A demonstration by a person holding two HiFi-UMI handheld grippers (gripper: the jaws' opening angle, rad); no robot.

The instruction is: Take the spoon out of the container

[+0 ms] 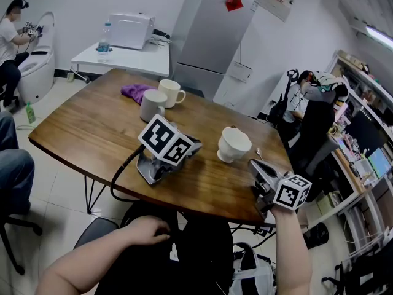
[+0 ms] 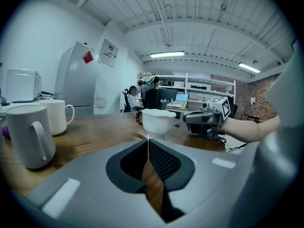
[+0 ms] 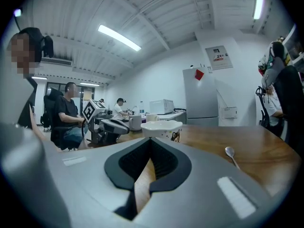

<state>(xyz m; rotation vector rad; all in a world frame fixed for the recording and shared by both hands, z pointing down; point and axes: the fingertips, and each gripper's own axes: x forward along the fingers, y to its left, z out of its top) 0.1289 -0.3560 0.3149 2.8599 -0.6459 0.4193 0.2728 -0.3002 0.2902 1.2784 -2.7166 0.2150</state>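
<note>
A white footed cup [image 1: 234, 144] stands on the wooden table [image 1: 92, 128]. The small metal spoon [image 1: 260, 155] lies flat on the table just right of the cup, outside it; it also shows in the right gripper view as the spoon [image 3: 231, 153]. My right gripper [image 1: 253, 164] is held near the table's front right edge, pointing at the cup [image 3: 162, 128], jaws shut and empty. My left gripper [image 1: 196, 145] rests on the table left of the cup [image 2: 159, 120], shut with nothing in it and no hand on it. The left hand [image 1: 147, 229] lies in the lap.
Two white mugs [image 1: 154, 104] [image 1: 171, 92] and a purple cloth [image 1: 136, 91] sit at the table's far side. The front table edge runs just under my right gripper. A grey refrigerator [image 1: 212, 35] and a white side table [image 1: 126, 59] stand behind. People sit at both sides of the room.
</note>
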